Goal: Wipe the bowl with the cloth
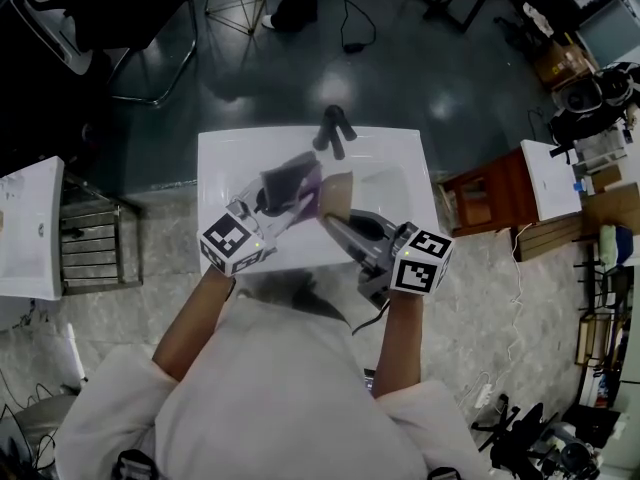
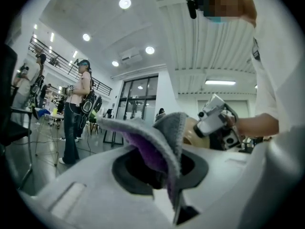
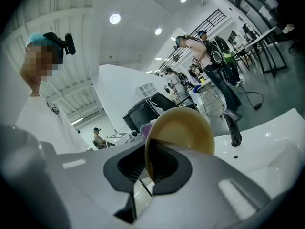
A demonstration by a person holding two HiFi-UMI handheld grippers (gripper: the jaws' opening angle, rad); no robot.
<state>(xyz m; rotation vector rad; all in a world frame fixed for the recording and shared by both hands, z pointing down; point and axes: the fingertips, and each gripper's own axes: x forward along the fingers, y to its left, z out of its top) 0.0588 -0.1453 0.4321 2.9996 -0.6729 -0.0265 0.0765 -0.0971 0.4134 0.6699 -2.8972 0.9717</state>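
Wiping step, I judge: left gripper [image 2: 164,175] clamps the grey-purple cloth [image 2: 159,140], right gripper [image 3: 147,168] pinches the tan bowl [image 3: 186,128] by its rim; next, cloth should rub the bowl's inside.

A white washbasin [image 1: 230,158] with a black tap [image 1: 335,131] stands where the dark glossy floor [image 1: 430,58] meets pale mottled tiles [image 1: 150,308]. A wooden cabinet [image 1: 490,203] sits to its right. Round ceiling lamps [image 2: 125,3] shine above tall glass doors [image 2: 138,101].

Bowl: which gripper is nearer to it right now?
Right. The right gripper is shut on the rim of the bowl, so it touches it. The left gripper holds the cloth just beside the bowl.
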